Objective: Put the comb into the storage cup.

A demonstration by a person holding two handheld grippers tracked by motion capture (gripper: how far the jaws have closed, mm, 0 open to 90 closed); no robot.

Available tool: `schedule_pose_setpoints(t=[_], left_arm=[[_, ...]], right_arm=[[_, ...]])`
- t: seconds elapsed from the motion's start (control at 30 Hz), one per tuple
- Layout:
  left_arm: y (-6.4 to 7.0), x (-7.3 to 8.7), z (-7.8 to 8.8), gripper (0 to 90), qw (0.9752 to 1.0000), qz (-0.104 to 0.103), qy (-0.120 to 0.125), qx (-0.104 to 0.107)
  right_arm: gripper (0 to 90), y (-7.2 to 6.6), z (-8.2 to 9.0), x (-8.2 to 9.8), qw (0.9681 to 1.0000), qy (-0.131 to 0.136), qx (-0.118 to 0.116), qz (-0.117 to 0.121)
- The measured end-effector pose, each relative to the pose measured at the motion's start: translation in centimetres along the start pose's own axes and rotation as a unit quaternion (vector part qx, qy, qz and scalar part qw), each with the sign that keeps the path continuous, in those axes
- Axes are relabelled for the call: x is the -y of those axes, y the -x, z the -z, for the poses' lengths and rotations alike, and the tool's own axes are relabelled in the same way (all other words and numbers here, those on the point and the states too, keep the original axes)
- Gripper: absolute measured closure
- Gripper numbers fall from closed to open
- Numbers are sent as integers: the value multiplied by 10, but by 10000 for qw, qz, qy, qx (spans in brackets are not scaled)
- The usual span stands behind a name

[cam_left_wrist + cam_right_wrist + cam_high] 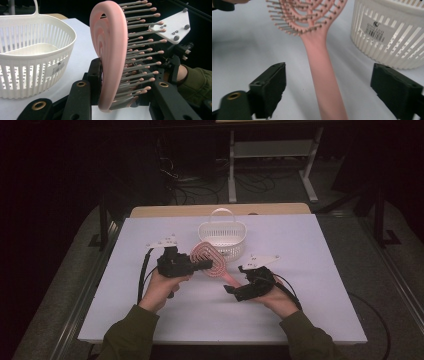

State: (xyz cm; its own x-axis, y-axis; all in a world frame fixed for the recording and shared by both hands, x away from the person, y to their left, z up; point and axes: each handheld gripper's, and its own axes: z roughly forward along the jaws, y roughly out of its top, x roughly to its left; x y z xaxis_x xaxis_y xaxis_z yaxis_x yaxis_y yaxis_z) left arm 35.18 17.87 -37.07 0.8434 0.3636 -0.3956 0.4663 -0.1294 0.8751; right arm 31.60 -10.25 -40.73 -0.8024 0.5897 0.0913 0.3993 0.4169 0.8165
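Observation:
A pink hairbrush (214,256) with a vented oval head hangs above the white table (310,270). My left gripper (202,265) is shut on the head of the hairbrush (110,50), one pad on its smooth back and the other in the bristles. The brush's handle (322,65) runs down between the jaws of my right gripper (333,87), which stand wide apart and clear of it on both sides. From above, the right gripper (231,289) sits at the handle's lower end.
A white slatted basket (225,249) with a loop handle stands just behind the brush; its wall (30,75) is close on the left gripper's left side, and a barcode label shows on the basket (392,32). Dark floor, cables and a frame lie beyond the table.

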Motion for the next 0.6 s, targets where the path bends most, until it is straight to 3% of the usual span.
schedule_pose_setpoints(t=[0.1, 0.27, 0.6], left_arm=[[0, 0, 1, 650, 10000, -6, 4, -15], [-1, 0, 3, 650, 10000, -17, -1, -32], [-2, -1, 7, 650, 10000, 4, 55, -60]], right_arm=[[6, 1, -1, 1, 9999, -53, -75, -89], [0, 3, -2, 6, 9998, -132, 58, -102], [0, 12, 13, 19, 9993, 30, 242, -271]])
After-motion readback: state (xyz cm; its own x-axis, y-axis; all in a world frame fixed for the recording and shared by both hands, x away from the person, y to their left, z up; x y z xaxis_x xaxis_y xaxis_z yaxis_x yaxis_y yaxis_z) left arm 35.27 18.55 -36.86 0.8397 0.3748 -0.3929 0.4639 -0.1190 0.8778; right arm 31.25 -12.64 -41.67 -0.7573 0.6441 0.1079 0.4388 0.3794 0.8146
